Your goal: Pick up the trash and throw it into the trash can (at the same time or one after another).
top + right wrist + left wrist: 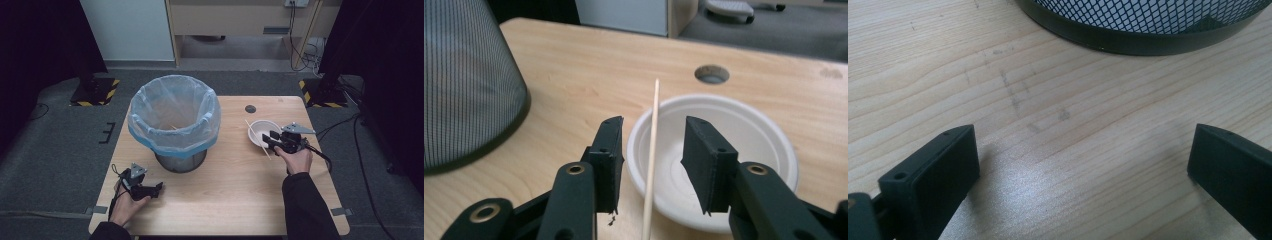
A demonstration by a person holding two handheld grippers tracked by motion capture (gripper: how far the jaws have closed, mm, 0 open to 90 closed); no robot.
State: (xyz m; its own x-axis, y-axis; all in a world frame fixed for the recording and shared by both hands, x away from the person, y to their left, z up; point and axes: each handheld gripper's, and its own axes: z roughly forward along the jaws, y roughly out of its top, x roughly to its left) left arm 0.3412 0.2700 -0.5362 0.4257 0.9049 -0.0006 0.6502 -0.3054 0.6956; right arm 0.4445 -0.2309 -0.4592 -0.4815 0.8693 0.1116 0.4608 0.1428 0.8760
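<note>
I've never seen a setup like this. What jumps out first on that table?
The big mesh bin lined with a clear bag, standing left of the table's middle, catches the eye first. To its right lies a white bowl with a thin wooden stick across its rim. The right gripper is open around that stick, while the left gripper rests open near the front edge.

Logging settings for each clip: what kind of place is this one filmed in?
Probably a lab or studio recording bay, not a home: a lone wooden table on grey carpet, hazard-striped stand bases, dark curtains at both sides, loose cables.
</note>
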